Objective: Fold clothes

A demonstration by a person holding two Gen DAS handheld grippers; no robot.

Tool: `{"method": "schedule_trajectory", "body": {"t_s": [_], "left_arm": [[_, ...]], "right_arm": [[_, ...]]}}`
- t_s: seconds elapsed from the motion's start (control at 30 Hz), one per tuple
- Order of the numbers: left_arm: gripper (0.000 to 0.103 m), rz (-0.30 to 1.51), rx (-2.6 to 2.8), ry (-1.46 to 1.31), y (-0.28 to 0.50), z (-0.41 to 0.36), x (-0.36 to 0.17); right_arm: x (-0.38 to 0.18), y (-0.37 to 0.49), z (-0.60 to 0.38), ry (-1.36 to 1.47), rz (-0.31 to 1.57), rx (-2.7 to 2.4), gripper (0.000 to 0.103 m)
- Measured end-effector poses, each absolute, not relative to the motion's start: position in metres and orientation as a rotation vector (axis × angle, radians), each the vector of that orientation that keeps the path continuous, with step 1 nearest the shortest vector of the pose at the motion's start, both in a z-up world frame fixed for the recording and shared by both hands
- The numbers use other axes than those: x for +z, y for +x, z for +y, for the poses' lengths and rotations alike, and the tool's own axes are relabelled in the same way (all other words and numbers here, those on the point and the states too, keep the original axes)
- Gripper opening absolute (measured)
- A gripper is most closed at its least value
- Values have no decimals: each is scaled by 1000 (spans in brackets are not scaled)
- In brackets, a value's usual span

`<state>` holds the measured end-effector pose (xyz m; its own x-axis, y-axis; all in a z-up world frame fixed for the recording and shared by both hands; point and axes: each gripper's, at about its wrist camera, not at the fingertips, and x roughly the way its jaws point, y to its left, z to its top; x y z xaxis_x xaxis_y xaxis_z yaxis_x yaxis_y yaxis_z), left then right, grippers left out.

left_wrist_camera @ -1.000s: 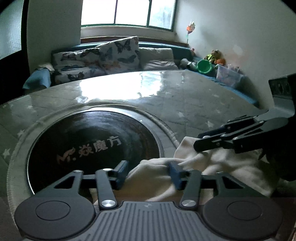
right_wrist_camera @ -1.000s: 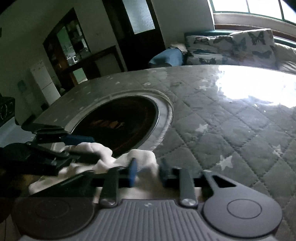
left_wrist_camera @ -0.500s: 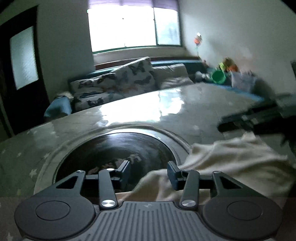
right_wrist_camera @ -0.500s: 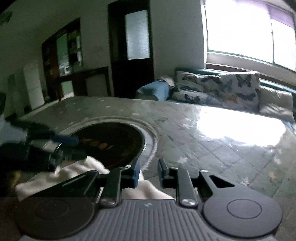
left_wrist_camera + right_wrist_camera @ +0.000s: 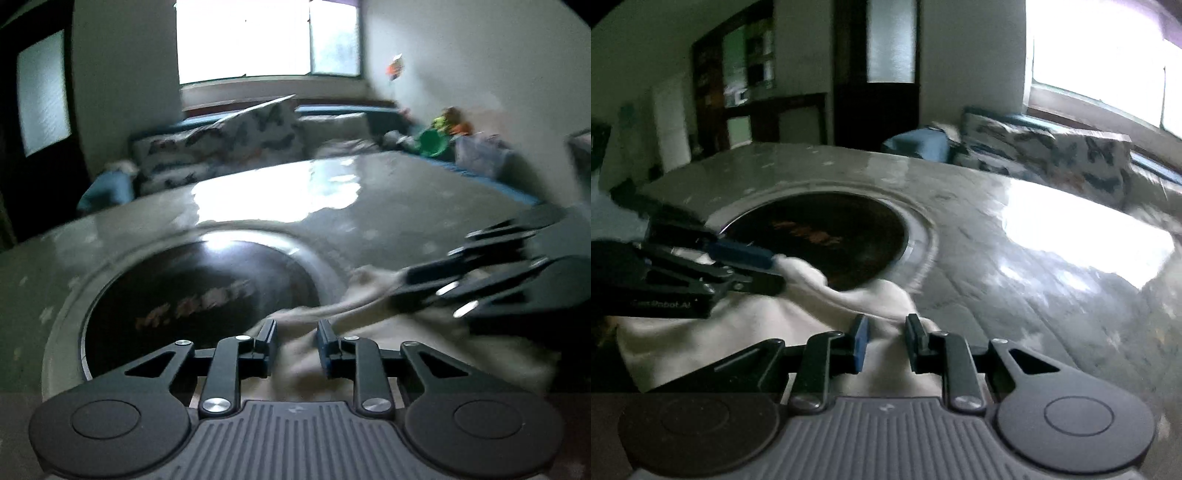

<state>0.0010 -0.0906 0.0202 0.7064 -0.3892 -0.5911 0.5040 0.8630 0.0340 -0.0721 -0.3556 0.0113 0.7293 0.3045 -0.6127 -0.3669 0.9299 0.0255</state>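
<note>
Left wrist view: the left gripper (image 5: pixel 296 345) pinches an edge of the cream cloth (image 5: pixel 369 332), which stretches across to the right gripper (image 5: pixel 399 284) – blurry shot. Right wrist view: the right one pinches its corner too, cloth lifted over the quilted table (image 5: pixel 1015 266) (dark round inset behind). Looks mid-fold; next needs both corners carried together evenly.

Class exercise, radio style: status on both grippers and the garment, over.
Left gripper and right gripper each shut on cream garment. Garment stretched between them above quilted table. Nothing in the way; frames blurred.
</note>
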Motion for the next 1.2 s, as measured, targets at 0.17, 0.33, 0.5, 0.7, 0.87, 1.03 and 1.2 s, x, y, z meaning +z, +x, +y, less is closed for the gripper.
{"method": "schedule_trajectory", "body": {"t_s": [0.17, 0.33, 0.5, 0.7, 0.87, 1.03, 1.2], "left_arm": [[29, 621, -433, 186, 4, -73, 19], [28, 569, -410, 171, -14, -59, 32], [29, 526, -518, 191, -49, -72, 37], [26, 575, -503, 265, -62, -74, 16], [28, 559, -465, 255, -66, -53, 17], [28, 535, -415, 210, -75, -44, 29], [29, 507, -495, 198, -96, -61, 37]], "right_arm": [[13, -81, -373, -78, 659, 329, 21], [21, -99, -369, -93, 609, 344, 27], [24, -112, -360, -80, 600, 388, 30], [14, -128, -375, -74, 630, 359, 33], [15, -148, -403, -45, 623, 293, 34], [28, -169, -413, -17, 579, 274, 34], [31, -184, -394, -38, 548, 340, 34]]}}
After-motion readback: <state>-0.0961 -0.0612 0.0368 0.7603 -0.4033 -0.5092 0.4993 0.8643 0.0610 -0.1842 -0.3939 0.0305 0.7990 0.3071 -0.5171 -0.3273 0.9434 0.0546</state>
